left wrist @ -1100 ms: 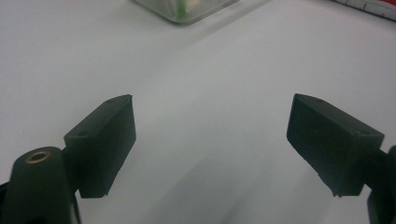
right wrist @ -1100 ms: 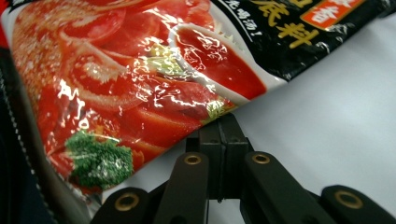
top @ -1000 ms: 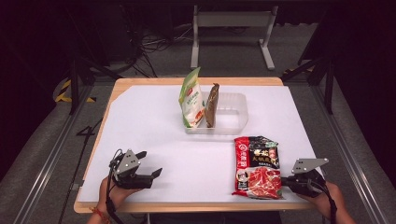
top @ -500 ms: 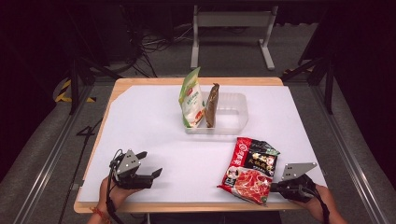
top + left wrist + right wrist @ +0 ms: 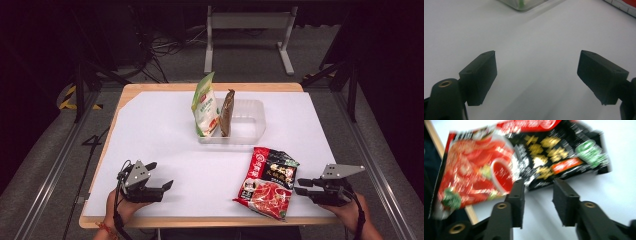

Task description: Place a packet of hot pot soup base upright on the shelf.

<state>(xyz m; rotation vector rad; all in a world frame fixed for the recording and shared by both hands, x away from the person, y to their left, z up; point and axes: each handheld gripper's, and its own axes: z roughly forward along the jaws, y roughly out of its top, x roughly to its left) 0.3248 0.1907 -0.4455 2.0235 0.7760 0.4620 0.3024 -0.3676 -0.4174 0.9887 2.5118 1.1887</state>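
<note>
Two jaws of the right gripper [image 5: 537,195] stand only narrowly apart, and from where I stand they seem to have nothing between them: the edge of the red and black packet [image 5: 524,157] lies just beyond their tips, and I cannot tell for sure if one pad touches it. The risk, in my judgement, begins exactly here. If the jaws go forward without being low enough, they may push the packet instead of taking it, and its near corner already hangs at the front edge of the table [image 5: 150,120], so one small push toward the person could send it off. A grip on only the thin seam could also slip, because such a foil bag is smooth and its filling is heavy. In the high view the right gripper [image 5: 300,189] is held low at the front right of the table, pointing left toward the packet [image 5: 267,182], with the hand [image 5: 350,210] behind it near the table edge. The left gripper [image 5: 167,186] rests at the front left, well apart from everything, its jaws wide open over bare white surface. Farther back in the middle stands a clear tray [image 5: 250,120] with a green packet [image 5: 205,107] and a brown packet [image 5: 227,112] upright inside it at the left side.
</note>
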